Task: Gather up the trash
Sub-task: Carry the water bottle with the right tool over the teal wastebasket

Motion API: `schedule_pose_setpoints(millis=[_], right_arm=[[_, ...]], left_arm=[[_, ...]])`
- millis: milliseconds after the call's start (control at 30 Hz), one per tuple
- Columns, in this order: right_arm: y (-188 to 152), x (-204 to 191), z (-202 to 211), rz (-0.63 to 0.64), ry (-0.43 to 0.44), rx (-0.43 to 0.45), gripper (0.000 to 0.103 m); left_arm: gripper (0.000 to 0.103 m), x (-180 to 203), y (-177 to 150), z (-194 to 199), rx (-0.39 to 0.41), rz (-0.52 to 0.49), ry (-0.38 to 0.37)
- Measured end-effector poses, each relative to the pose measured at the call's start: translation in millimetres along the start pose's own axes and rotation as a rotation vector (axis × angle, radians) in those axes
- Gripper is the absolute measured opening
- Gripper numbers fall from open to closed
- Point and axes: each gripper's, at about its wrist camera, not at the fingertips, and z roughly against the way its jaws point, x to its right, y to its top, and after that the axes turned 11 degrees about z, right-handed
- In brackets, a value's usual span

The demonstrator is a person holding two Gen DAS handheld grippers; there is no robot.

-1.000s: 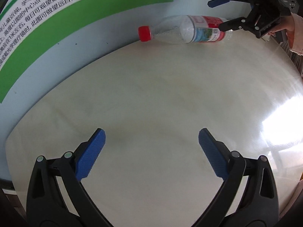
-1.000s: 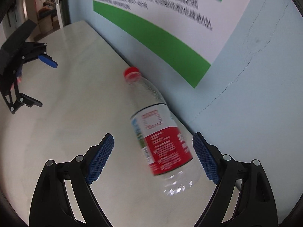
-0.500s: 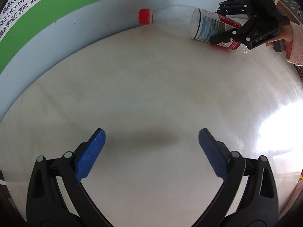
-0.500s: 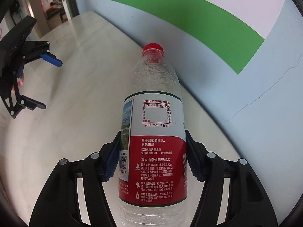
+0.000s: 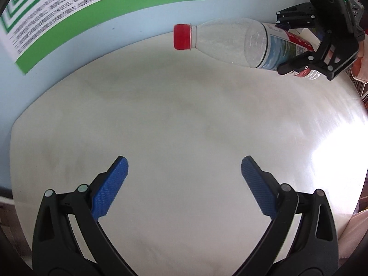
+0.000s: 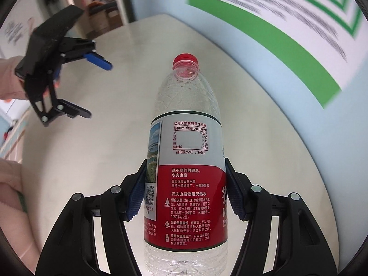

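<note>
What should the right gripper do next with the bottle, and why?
Probably carry the bottle away from the table toward wherever trash goes; no bin shows here. The right gripper is shut on its labelled body, the bottle looks lifted clear, and the left gripper is open with nothing in it.

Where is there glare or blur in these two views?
Left wrist view: strong white glare on the table at right, and the poster text is smeared. Right wrist view: the bottle label is sharp, the poster lines are streaked, and the fisheye lens bends the table edge.
</note>
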Motion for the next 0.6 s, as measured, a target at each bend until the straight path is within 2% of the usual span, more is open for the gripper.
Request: schedule_pose_setpoints(millis=[100,267,500,600], right_arm=[[16.8,-29.5,-0.1,0.067,0.054,0.021,0.062],[54.0,-82.6,-22.5,0.211,0.177,0.018,0.062],[127.9,-185.1,-57.1,0.448,0.311,0.009,0.062],[158.1,-235.1,-69.9,0.525,0.355,0.011,0.062]], left_arm=[[0.096,-2.1,-28.9,16.6,0.014,0.057,0.055],[0.096,-18.8,-99.7,51.9,0.008,0.183,0.129],[0.096,-53.8,-221.9,112.2,-0.001,0.372,0.252],[0.096,-72.5,-285.0,142.0,0.016,0.51,0.301]])
